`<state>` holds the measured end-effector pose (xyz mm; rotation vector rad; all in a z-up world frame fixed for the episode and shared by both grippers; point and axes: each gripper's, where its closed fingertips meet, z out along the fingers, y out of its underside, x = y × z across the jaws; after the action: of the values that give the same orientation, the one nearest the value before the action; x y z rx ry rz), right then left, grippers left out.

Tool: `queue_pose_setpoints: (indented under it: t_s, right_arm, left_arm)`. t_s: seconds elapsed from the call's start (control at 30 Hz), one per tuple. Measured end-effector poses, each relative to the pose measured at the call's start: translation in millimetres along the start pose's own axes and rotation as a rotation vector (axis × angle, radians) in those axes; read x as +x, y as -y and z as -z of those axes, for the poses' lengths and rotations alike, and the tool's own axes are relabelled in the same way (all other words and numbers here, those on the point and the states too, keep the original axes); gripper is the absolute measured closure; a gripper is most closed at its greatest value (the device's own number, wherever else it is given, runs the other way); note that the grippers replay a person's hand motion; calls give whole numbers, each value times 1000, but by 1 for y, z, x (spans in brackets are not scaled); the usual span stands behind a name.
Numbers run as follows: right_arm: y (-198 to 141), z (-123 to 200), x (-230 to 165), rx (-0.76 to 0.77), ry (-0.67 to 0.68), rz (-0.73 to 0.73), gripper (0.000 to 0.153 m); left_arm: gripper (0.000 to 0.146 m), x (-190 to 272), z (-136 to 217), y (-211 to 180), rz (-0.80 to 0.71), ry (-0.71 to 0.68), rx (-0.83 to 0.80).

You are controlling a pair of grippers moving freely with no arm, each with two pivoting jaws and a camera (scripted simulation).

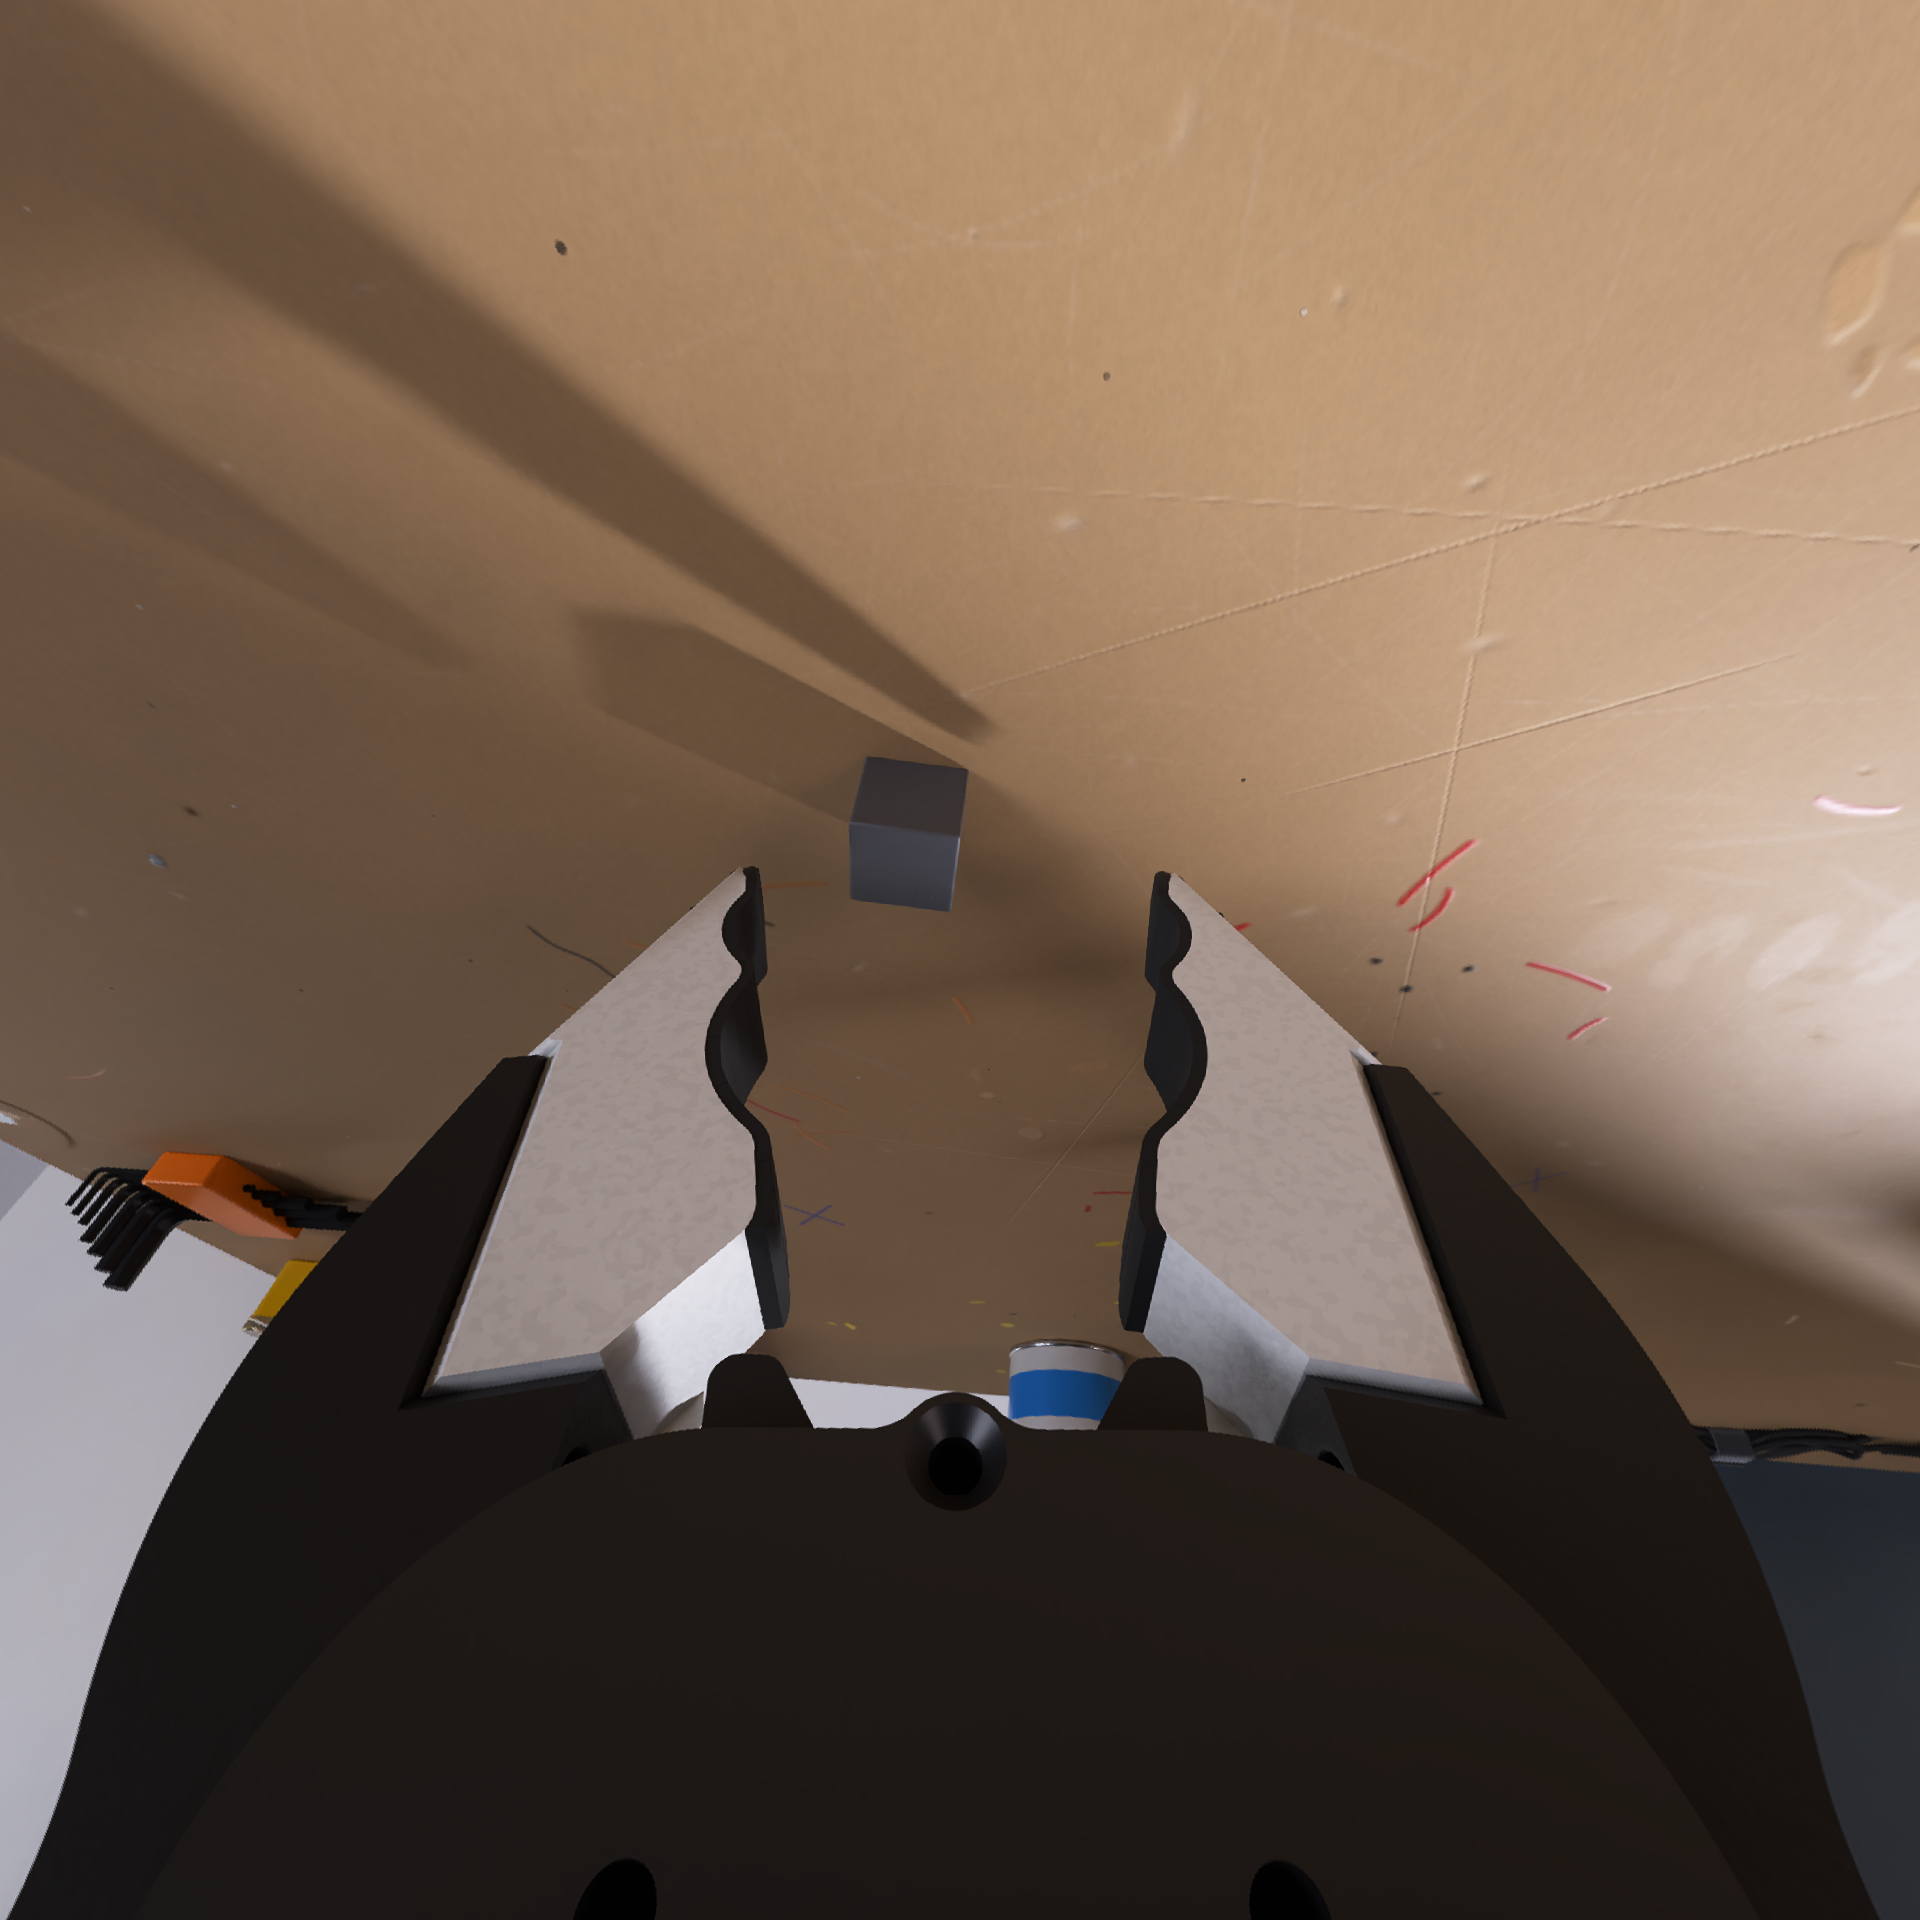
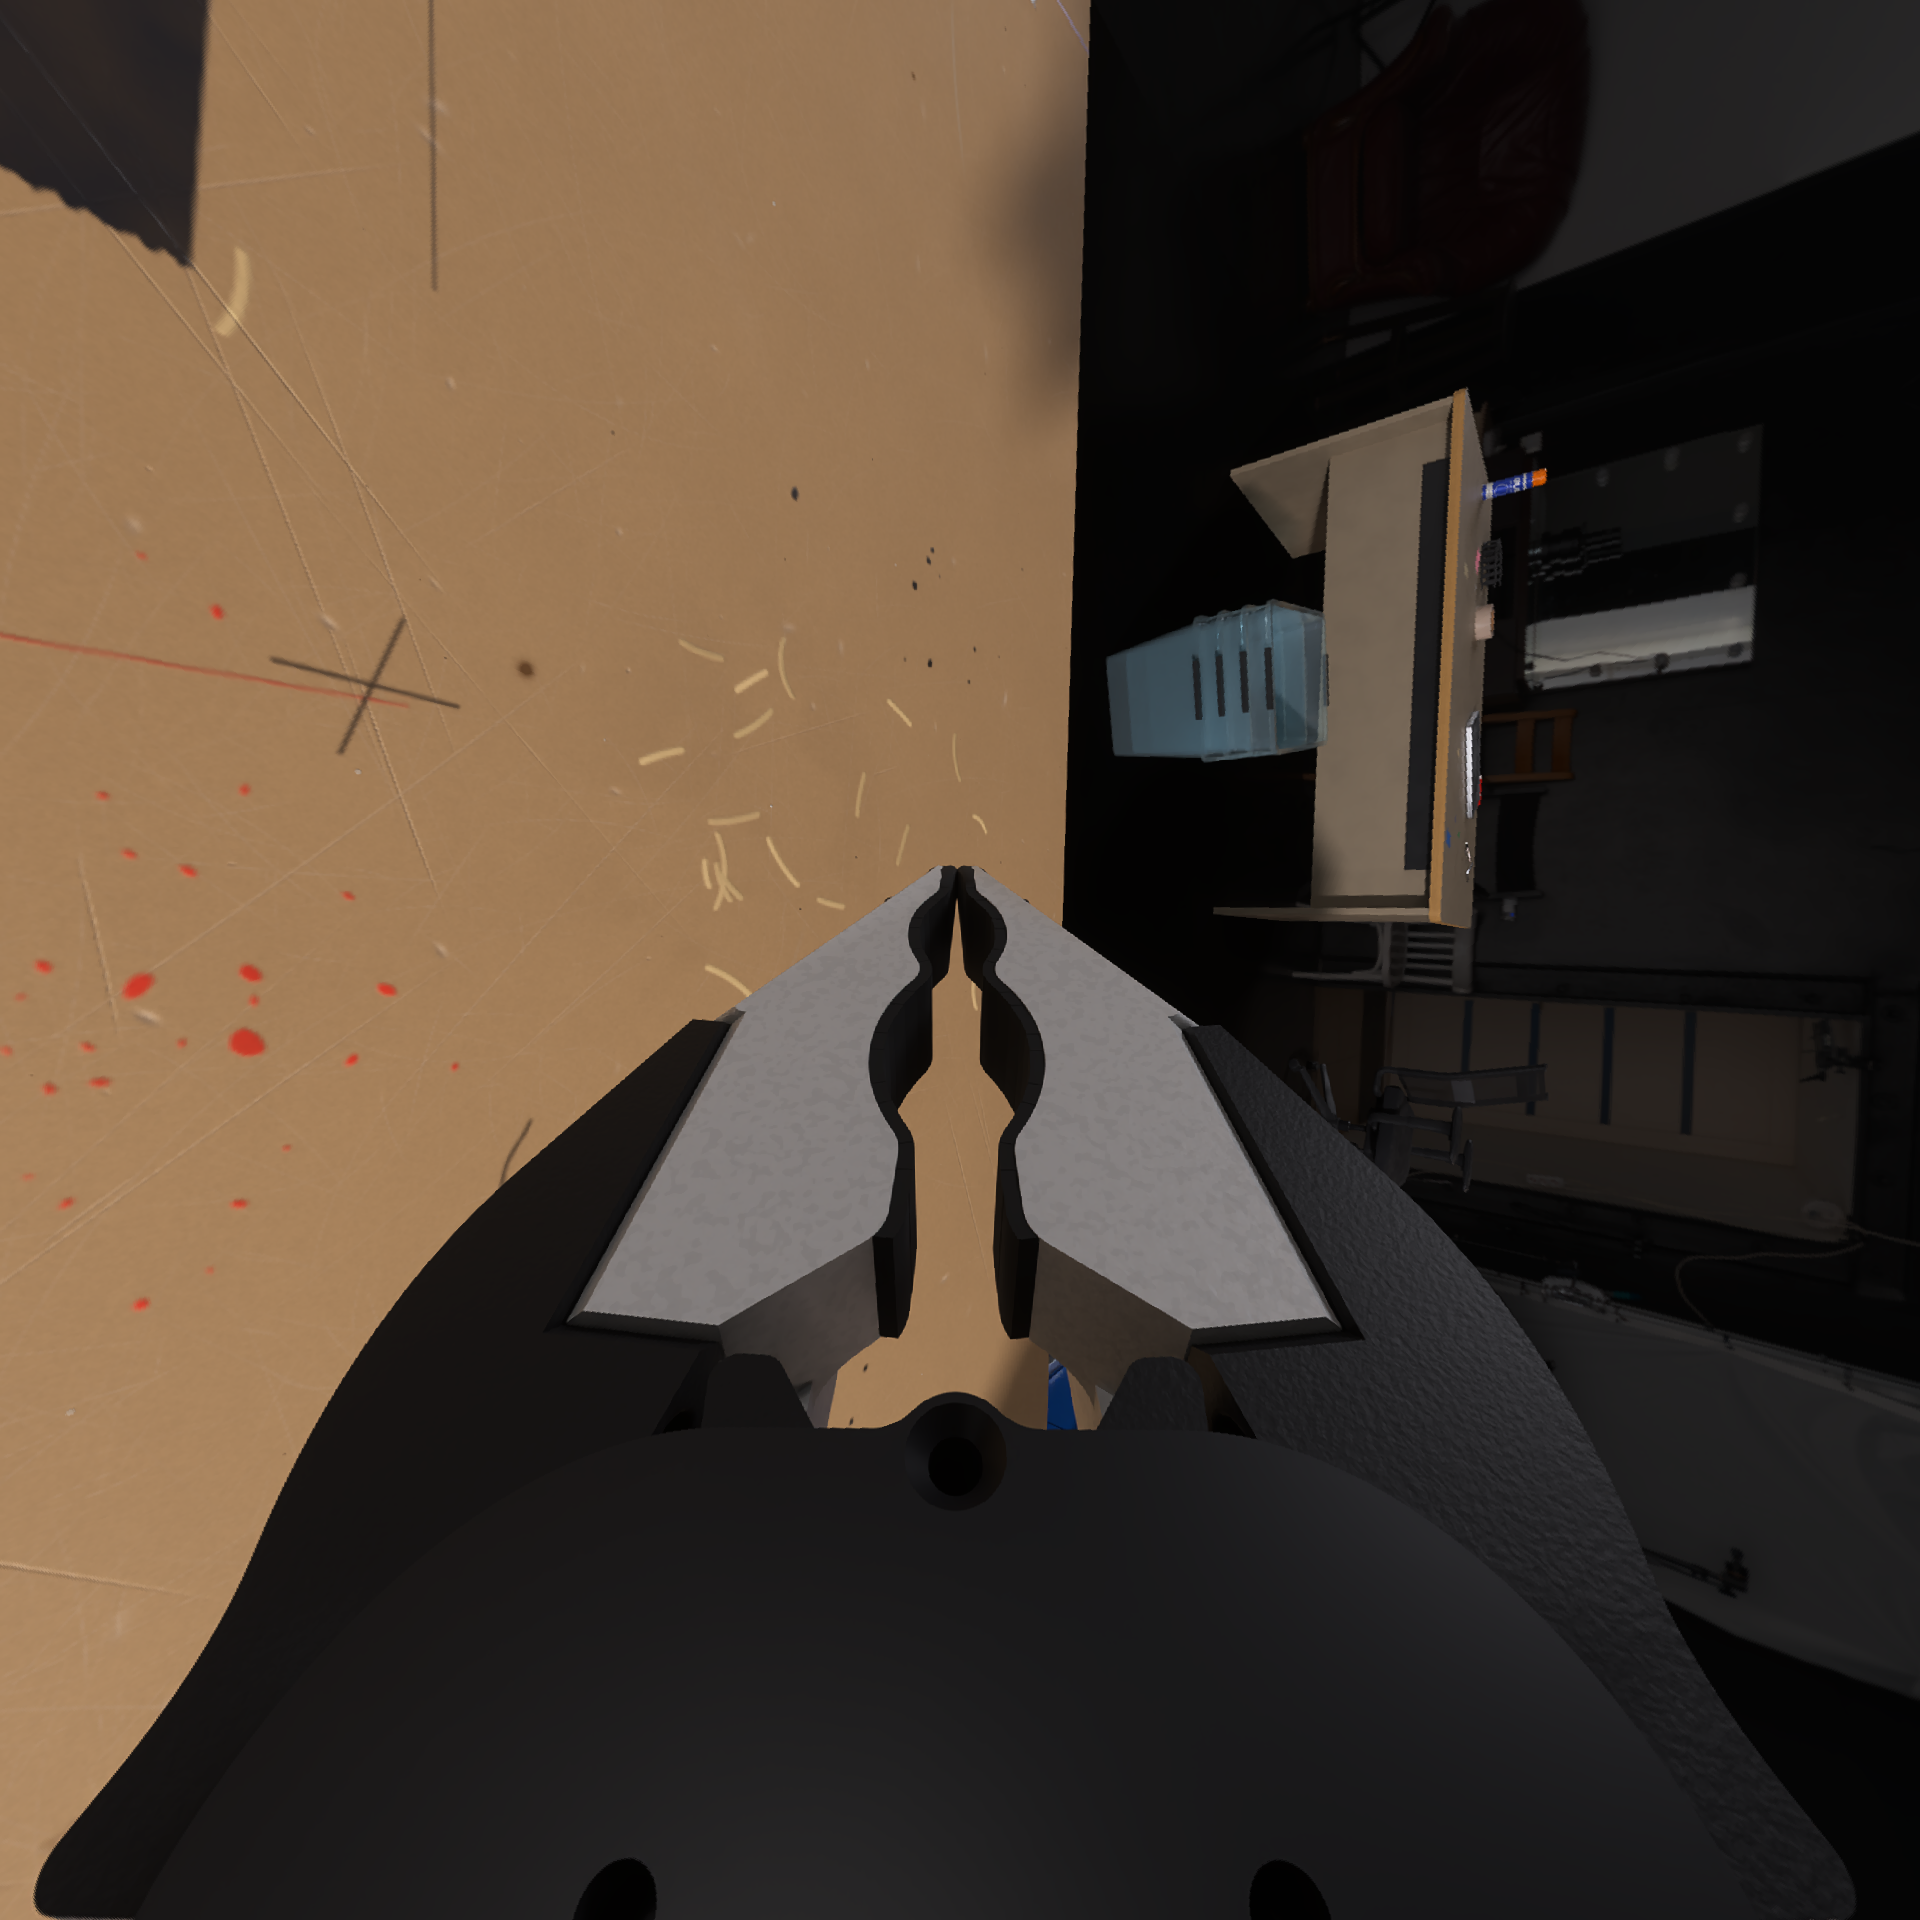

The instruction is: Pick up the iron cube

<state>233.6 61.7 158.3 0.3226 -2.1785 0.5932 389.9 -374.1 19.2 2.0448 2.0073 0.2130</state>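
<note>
A small dark grey iron cube rests on the brown scratched tabletop in the left wrist view. My left gripper is open and empty. Its fingertips are just short of the cube, which lies slightly left of the gap's middle. My right gripper is shut and empty, over the tabletop near its edge. The cube does not show in the right wrist view.
An orange holder of black hex keys and a yellow item lie at the table's left edge. A blue-banded can stands between the left fingers' bases. Beyond the table edge are a bench and a blue bin.
</note>
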Motion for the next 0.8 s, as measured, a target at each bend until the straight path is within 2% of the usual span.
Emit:
queue_pose_setpoints:
  t_s: [0.13, 0.27, 0.37, 0.5, 0.57, 0.63, 0.8]
  right_arm:
    - [1, 0, -1, -4, 4, 5, 153]
    - [1, 0, -1, -5, 5, 4, 153]
    - [1, 0, -1, -5, 7, 3, 153]
    - [1, -1, -2, -6, 14, 3, 153]
    - [1, -1, -3, -9, 16, 5, 153]
    - [1, -2, -3, -11, 18, 7, 153]
    - [1, 0, -2, -10, 11, 9, 153]
  left_arm:
    - [74, -1, 3, 5, 2, 5, 35]
    - [75, -1, -3, 1, 10, -17, -11]
    - [86, -4, -3, -1, -4, -4, -18]
    - [92, -6, -4, -3, -11, -6, -30]
    - [113, -11, -4, -5, -44, 33, -40]
    - [124, -12, -5, -6, -70, 54, -50]
    - [125, -16, -4, -7, -152, 119, -73]
